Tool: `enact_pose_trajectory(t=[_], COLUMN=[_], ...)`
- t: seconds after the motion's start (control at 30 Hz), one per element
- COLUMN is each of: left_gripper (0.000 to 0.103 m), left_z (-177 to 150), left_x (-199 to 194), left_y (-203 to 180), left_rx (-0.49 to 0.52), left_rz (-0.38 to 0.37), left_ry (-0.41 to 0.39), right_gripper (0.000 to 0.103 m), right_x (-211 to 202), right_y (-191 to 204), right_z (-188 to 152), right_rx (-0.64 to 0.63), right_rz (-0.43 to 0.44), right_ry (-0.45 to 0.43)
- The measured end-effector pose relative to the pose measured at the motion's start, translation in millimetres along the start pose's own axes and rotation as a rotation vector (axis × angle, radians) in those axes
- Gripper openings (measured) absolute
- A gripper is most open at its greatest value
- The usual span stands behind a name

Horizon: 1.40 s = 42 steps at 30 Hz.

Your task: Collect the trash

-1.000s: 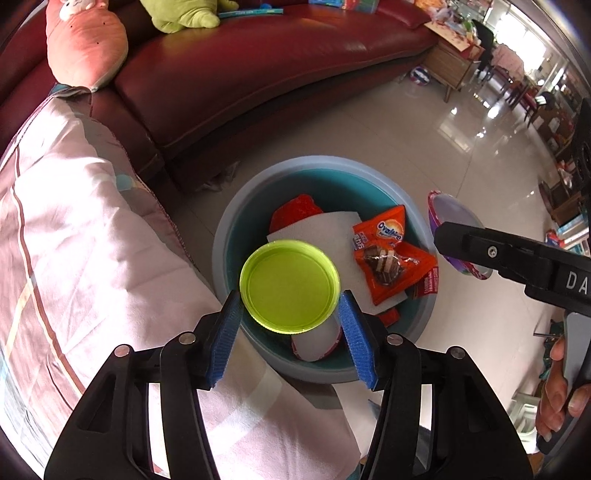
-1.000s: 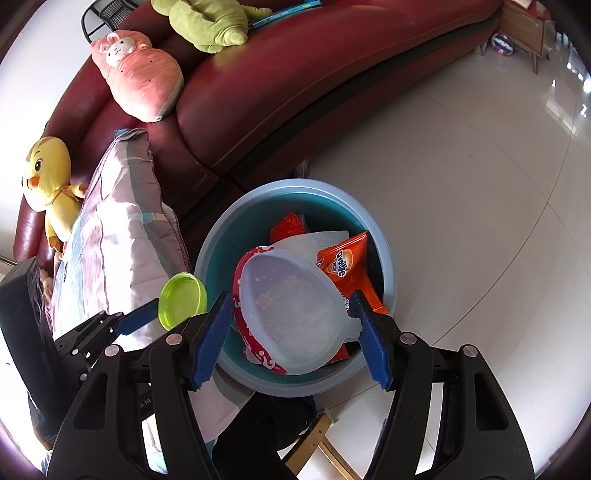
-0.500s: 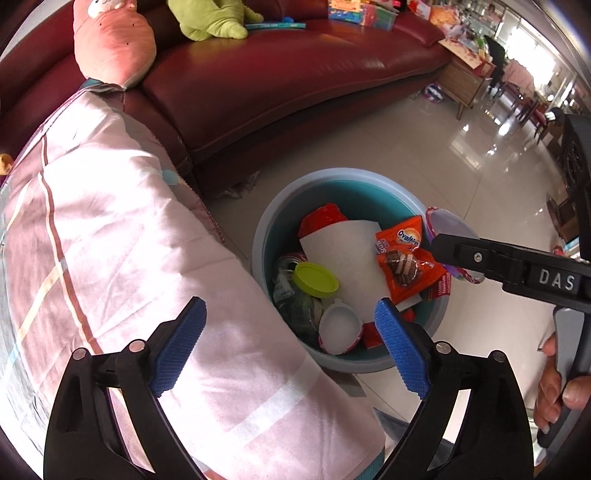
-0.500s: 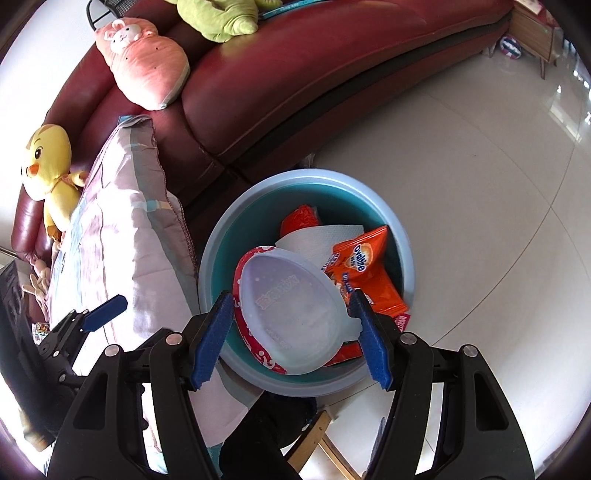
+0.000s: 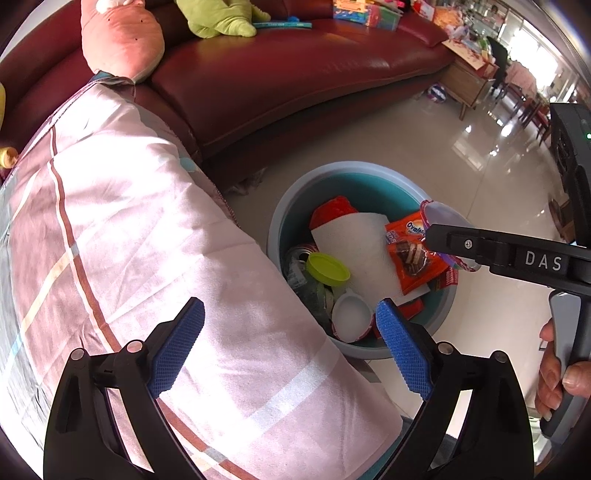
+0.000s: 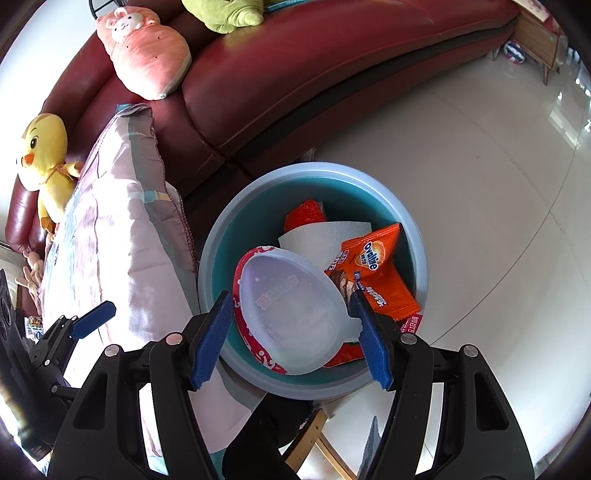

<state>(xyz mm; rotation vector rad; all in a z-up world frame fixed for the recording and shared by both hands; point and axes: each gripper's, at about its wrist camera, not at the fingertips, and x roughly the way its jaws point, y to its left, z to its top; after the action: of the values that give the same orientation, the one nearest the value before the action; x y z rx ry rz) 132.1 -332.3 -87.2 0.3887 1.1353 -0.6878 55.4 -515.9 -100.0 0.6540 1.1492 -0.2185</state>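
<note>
Ahead of me, a dark red leather sofa [image 5: 280, 70] curves from nine o'clock round to one o'clock. At twelve o'clock on its seat, a green plush toy [image 5: 218, 18]; at eleven o'clock, a pink carrot-shaped cushion [image 5: 122, 40]. From my right-hand view a yellow chick toy [image 6: 46, 162] sits at nine o'clock on the sofa's end. A pink plaid quilt [image 5: 129, 258] fills my lower left, spilling off the sofa. Glossy pale floor tiles [image 6: 480, 177] spread from three to five o'clock, catching bright daylight. At two o'clock, a wooden side table [image 5: 465, 81], chairs beyond it in glare.
</note>
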Motion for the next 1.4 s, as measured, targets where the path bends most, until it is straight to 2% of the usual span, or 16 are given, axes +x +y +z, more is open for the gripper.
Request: enact_pose_trajectory(t=[0.07,0.17,0.4,0.63,0.93,1.0,1.13,1.4], left_gripper=[0.094,0.094,0.094,0.095,0.098,0.099,0.099,0.099], left_z=[-1,-2,-7,-14,-28,-32,-43,-67], left_x=[-1,-1,-4,-12,-40,-47,-58,-85], left_y=[2,5,8,9,13,16,25,34], left_rx=[-0.003,-0.010,-0.012,-0.023,-0.037,-0.054,-0.111,-0.158], left_rz=[0.000,-0.004,-0.001,0.001,0.023,0.022,0.000,0.065], left_ry=[0.000,0.008,0.013,0.015,-0.024,-0.030,-0.020,-0.057], right_gripper=[0.063,0.073,0.077,0.088,0.090,0.096,0.096,0.096], right_x=[0,1,1,-7,-28,-34,-48,-73], right_y=[2,4,3,4,18,24,37,47], right_z=[0,0,-2,-8,-27,-33,-49,-76], right_rx=[-0.005,-0.006,0.013,0.018,-0.055,-0.090,-0.155,-0.205], right_rz=[-0.002,0.002,0.011,0.011,-0.021,-0.032,-0.082,-0.083], right_ry=[0.000,0.003,0.017,0.015,0.007,0.001,-0.012,-0.042])
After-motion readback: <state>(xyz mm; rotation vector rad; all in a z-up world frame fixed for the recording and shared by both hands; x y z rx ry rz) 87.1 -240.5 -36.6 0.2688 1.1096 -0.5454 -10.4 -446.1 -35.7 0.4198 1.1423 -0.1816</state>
